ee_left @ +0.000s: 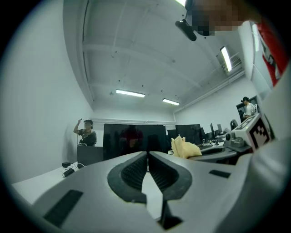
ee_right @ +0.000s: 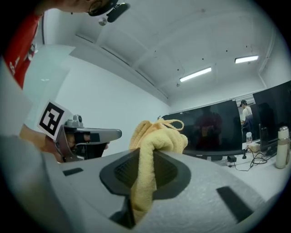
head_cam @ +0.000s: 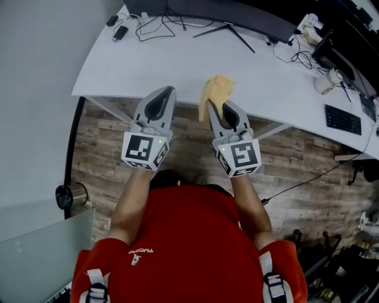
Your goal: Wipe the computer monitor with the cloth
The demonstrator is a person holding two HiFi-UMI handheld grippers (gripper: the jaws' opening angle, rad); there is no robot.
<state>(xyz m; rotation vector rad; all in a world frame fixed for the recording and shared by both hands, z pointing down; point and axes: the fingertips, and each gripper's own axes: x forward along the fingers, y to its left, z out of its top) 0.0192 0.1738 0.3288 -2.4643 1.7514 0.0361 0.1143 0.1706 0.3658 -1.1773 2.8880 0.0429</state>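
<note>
A yellow cloth (head_cam: 214,94) is pinched in my right gripper (head_cam: 225,110), which is shut on it; the cloth (ee_right: 152,150) bunches above the jaws and hangs down between them. My left gripper (head_cam: 161,102) is shut and holds nothing, its jaws pressed together (ee_left: 147,160). Both grippers hover side by side at the near edge of the white desk (head_cam: 177,65). The wide dark monitor (head_cam: 237,15) stands at the desk's far side, well beyond both grippers, and shows dark in the left gripper view (ee_left: 134,141) and the right gripper view (ee_right: 213,132).
Cables and small black devices (head_cam: 121,29) lie at the desk's far left. A keyboard (head_cam: 343,119) and a white bottle (head_cam: 327,81) are at the right. A metal can (head_cam: 71,195) stands on the wood floor by a glass panel. Other people stand in the room's background.
</note>
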